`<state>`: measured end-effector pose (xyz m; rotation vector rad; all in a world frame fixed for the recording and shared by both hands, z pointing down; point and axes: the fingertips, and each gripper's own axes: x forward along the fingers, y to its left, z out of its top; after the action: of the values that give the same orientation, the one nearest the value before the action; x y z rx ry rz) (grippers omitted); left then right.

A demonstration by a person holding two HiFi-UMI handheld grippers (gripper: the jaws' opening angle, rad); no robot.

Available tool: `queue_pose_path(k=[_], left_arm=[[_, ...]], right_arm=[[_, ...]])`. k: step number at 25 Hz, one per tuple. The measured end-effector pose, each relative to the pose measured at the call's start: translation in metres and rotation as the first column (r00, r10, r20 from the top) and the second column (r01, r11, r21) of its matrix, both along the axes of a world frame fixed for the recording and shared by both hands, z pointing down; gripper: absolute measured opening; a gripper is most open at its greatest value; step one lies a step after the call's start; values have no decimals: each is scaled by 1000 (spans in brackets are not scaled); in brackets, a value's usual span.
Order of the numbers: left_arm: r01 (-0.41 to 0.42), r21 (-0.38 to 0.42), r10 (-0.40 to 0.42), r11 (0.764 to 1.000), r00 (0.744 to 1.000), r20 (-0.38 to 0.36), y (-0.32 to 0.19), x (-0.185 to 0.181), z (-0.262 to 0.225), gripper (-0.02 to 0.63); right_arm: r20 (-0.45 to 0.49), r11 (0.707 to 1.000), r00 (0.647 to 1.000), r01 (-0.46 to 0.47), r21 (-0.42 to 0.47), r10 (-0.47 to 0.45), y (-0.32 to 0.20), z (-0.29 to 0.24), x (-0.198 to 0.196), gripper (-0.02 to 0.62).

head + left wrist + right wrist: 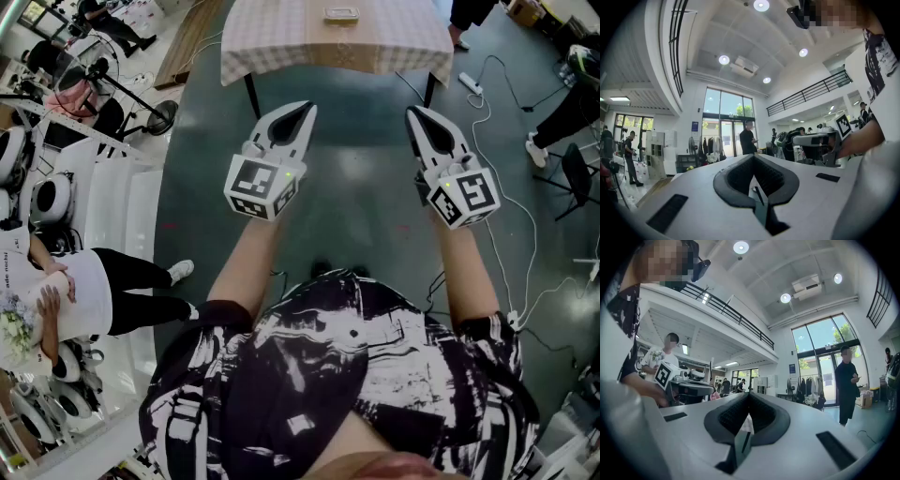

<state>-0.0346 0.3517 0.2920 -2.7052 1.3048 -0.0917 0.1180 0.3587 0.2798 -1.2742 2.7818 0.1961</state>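
Observation:
Both grippers are held up in the air in front of the person, above a dark floor. My left gripper (302,112) is white with a marker cube (261,186); its jaws meet at the tips, shut, with nothing between them (752,157). My right gripper (415,114) is level with it, a hand's width to the right, also shut and holding nothing (749,394). Each gripper view shows the other gripper off to the side (820,140) (689,387). Nearest ahead is a table with a checked cloth (281,47); a small flat container (341,14) lies on it.
White cables (487,112) and a power strip (471,82) lie on the floor at right. White machines and a stand (159,117) line the left side, beside a person in a white shirt (66,300). A person in black (846,380) stands by glass doors.

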Motion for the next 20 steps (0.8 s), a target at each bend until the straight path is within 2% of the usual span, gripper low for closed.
queue_pose_path(k=[20], left_arm=[[9,-2,-9,1000,1000,0,-1,-2,3,0]], right_arm=[[12,1000,1000,26,1,-26,-1,0,1,0]])
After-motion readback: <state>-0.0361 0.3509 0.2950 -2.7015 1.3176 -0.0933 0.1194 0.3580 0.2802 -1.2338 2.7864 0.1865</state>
